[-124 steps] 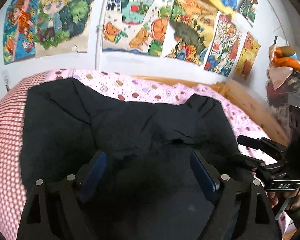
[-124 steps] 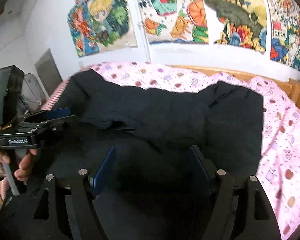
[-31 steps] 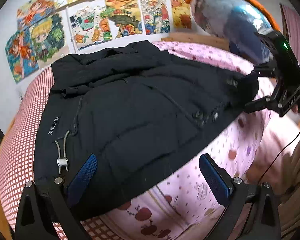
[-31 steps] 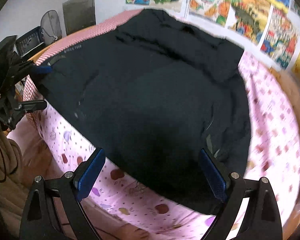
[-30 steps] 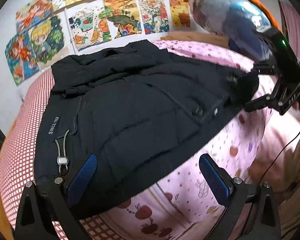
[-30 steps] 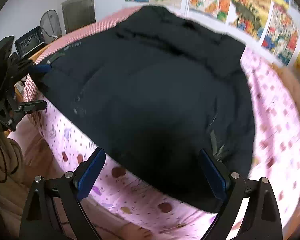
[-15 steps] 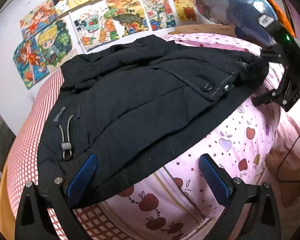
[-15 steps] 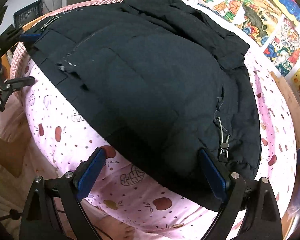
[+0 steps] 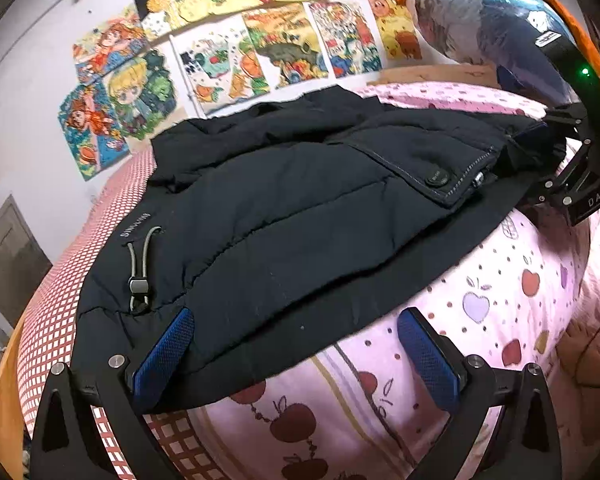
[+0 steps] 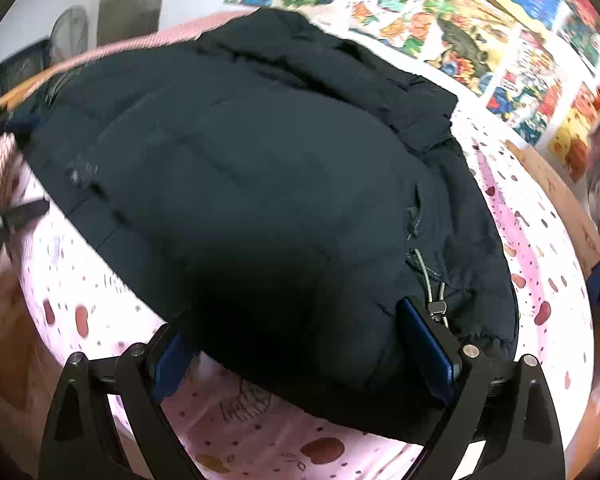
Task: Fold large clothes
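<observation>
The left hand-held gripper (image 9: 296,354) stood spread, with the jacket's (image 9: 300,216) hem passing between its blue fingers (image 9: 162,354); compared with half a second earlier it had come closer and lower to that hem, its left finger now overlapping the dark cloth near the drawcord toggle (image 9: 138,286). The right hand-held gripper (image 10: 304,354) was also spread and had likewise dropped in, so that the hem corner lay between its fingers, the right one just beside the other toggle (image 10: 438,306). Neither had pinched yet.

Beyond them the jacket lay flat on the bed (image 9: 500,280), front side up. Four seconds before it had been a rumpled heap. That suggests the spreading-out was finished and the first fold was about to start, probably by gripping the hem at both corners and carrying it toward the collar by the pictures on the wall (image 9: 260,52).
</observation>
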{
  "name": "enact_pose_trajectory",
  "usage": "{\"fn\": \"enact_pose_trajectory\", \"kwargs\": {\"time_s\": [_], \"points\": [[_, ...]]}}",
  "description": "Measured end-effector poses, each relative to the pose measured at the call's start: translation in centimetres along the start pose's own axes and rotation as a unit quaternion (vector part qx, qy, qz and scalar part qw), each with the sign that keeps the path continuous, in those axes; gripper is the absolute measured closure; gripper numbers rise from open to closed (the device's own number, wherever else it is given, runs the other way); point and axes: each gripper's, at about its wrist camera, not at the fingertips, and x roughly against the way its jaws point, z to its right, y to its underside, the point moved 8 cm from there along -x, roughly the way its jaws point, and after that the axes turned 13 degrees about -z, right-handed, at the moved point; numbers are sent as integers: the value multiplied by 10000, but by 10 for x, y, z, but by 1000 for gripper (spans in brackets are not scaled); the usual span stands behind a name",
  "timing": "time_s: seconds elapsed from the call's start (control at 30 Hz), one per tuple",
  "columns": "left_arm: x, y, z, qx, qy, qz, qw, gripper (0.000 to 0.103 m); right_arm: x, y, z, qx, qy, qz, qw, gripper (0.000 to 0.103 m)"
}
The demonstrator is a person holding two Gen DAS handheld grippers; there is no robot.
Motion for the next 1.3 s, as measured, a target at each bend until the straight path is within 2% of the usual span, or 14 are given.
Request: {"fn": "enact_pose_trajectory", "kwargs": {"time_s": [0.13,0.2,0.27,0.37,0.47,0.6,0.7,0.73,0.77,0.83,0.87,0.97,1.07,1.3], "points": [[3,-4,-2,94,-286,265,9992,0,2,-6,10,-286,-55,363,9989,12],[5,-5,-2,62,-522,404,9978,0,3,-7,8,-257,21,548,9982,19],[8,-7,-4,59,-785,532,9955,0,5,-8,4,-182,52,719,9972,32],[11,-9,-11,178,-914,642,9936,1,6,-9,2,-142,197,849,9961,42],[18,-13,-20,312,-1118,810,9899,11,8,-12,4,-238,70,921,9954,49],[18,-18,-32,463,-1244,830,9877,16,9,-14,4,-244,42,1030,9944,56],[22,-25,-34,389,-1265,958,9866,28,11,-16,5,-315,-79,1097,9934,64],[25,-28,-32,305,-1228,1018,9867,36,12,-17,5,-318,-69,1128,9931,67],[26,-31,-29,198,-1191,1057,9870,50,15,-18,7,-321,-68,1182,9924,71],[30,-37,-21,-30,-1157,1100,9872,66,18,-23,7,-331,-153,1226,9918,79],[32,-39,-20,-64,-1173,1125,9867,71,19,-24,5,-358,-238,1208,9917,84],[40,-51,-23,-116,-1075,1215,9867,87,22,-35,6,-483,-496,1199,9904,91],[59,-72,-32,-167,-977,1428,9848,93,38,-45,11,-492,-579,1379,9875,92],[125,-124,-58,20,-860,2028,9754,96,104,-71,32,-475,-533,2083,9755,95]]}}
